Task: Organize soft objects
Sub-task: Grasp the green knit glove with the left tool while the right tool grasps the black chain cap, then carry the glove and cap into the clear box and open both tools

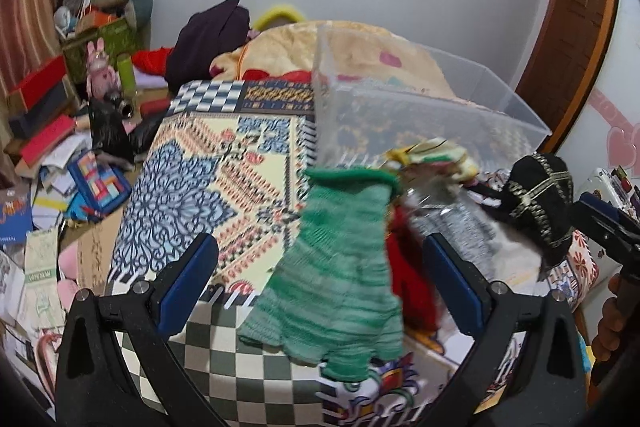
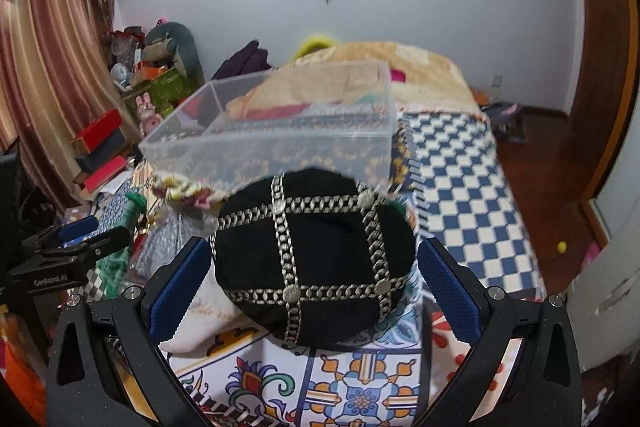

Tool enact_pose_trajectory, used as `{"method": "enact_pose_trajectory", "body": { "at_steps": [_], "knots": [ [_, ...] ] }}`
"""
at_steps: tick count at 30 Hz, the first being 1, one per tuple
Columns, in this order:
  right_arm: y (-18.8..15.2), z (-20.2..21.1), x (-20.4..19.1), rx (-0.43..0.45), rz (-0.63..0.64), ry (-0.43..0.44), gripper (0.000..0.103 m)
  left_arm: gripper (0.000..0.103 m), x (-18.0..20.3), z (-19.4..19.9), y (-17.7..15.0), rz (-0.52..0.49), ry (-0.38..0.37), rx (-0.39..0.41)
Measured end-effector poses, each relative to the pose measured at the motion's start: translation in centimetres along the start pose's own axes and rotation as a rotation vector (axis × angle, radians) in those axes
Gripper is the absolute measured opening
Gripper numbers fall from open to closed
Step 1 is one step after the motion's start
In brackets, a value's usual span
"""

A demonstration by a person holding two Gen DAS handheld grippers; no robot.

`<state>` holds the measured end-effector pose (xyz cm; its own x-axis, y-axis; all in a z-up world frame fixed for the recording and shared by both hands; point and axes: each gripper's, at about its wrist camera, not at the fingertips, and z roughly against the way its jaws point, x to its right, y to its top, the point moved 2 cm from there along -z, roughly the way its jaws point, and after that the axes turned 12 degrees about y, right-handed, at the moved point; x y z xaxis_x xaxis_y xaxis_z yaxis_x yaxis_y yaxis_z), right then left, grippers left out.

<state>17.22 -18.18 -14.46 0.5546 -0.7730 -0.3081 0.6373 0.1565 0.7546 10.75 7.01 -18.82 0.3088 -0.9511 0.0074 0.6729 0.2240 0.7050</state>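
My left tool (image 1: 320, 283) is spread wide, gripping nothing. The green glove (image 1: 336, 267) sits in the gap between its blue fingers (image 1: 188, 283), touching neither pad, cuff end away from me and finger end toward me. It is blurred, and I cannot tell whether it hangs free or rests on the bed (image 1: 208, 163) (the patterned cover runs under it either way). Just right of the glove is a red cloth (image 1: 412, 279), and beyond that a grey knit piece (image 1: 460, 227) in the heap.

My right tool (image 2: 314, 291) is also released, both fingers well apart. The black cap (image 2: 316, 255), crossed with silver braid, lies between them on the bed, near both pads but touching neither that I can see. In the left view the cap (image 1: 540, 203) shows at the far right, with the right tool (image 1: 608, 227) beside it.

The clear bin (image 2: 280, 131) stands on the bed just past the cap, its near wall right behind the cap's far edge. From the left view the bin (image 1: 420, 107) is ahead and to the right of the glove. A small floral bundle (image 2: 180, 193) lies at the bin's near left corner.
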Motion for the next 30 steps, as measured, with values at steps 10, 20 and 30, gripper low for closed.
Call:
{"method": "enact_pose_trajectory", "body": {
  "at_steps": [10,20,30],
  "knots": [
    [-0.2,-0.9,-0.3,-0.040,0.036,0.010,0.076,0.072,0.1,-0.7,-0.8,0.002,-0.063,-0.046],
    [-0.1,-0.8,0.4,-0.031,0.025,0.000,0.037,0.038,0.5,0.7,-1.4,-0.032,-0.074,-0.024],
    [0.7,1.3,0.2,0.026,0.027,0.018,0.023,0.032,0.5,3.4,-0.2,-0.038,-0.098,0.045]
  ]
}}
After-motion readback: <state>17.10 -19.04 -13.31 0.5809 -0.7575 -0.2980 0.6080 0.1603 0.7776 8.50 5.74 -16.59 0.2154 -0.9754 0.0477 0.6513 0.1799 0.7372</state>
